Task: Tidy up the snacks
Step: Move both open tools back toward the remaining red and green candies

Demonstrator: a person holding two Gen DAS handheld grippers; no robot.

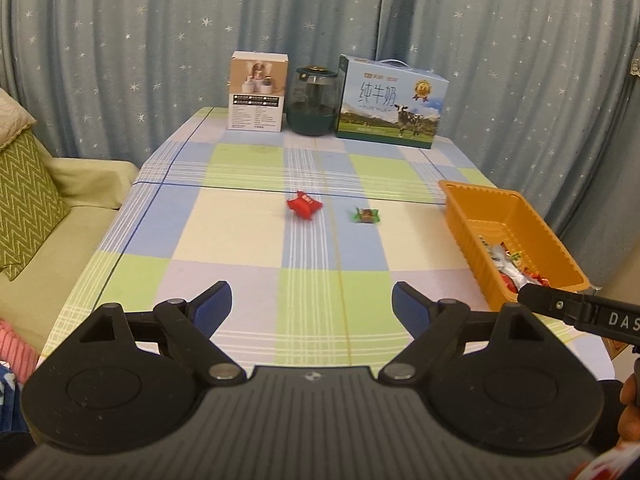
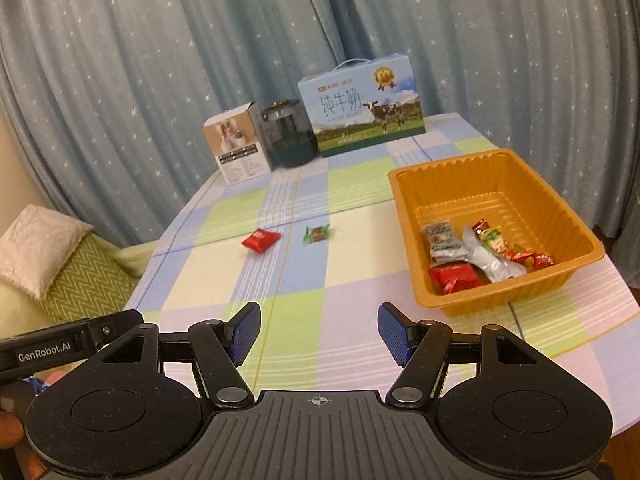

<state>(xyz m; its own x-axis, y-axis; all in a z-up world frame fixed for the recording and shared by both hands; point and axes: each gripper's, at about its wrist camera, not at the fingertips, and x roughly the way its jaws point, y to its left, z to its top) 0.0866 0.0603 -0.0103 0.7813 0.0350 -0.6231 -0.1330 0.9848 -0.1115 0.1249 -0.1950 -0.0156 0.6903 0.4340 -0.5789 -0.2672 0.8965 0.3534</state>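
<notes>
Bench (image 1: 224, 232) under a pastel checked cloth fills both views, backed by blue star-print curtains (image 1: 120, 40). We hold the left gripper (image 1: 312, 304) low over the near edge, its blue-padded fingers (image 1: 216, 300) spread wide with nothing between them. Our right gripper (image 2: 319, 334) hovers likewise, its fingers (image 2: 246, 332) apart and empty.

A small red snack packet (image 1: 304, 205) lies on the cloth at about twelve o'clock from the left gripper, and a green-wrapped candy (image 1: 365, 215) lies near it, toward one o'clock, the two apart. An orange ribbed plastic tray (image 2: 404, 184) sits at two o'clock from the right gripper; in its near end lie several wrapped snacks (image 2: 480, 256), red, silver and green, heaped together.

Along the far edge, at twelve o'clock, stand a white product carton (image 1: 258, 92), a dark green glass jar (image 1: 314, 100) and a blue milk box with a cow picture (image 1: 390, 102), side by side. A pale green sofa with a zigzag cushion (image 1: 24, 204) lies at nine o'clock.
</notes>
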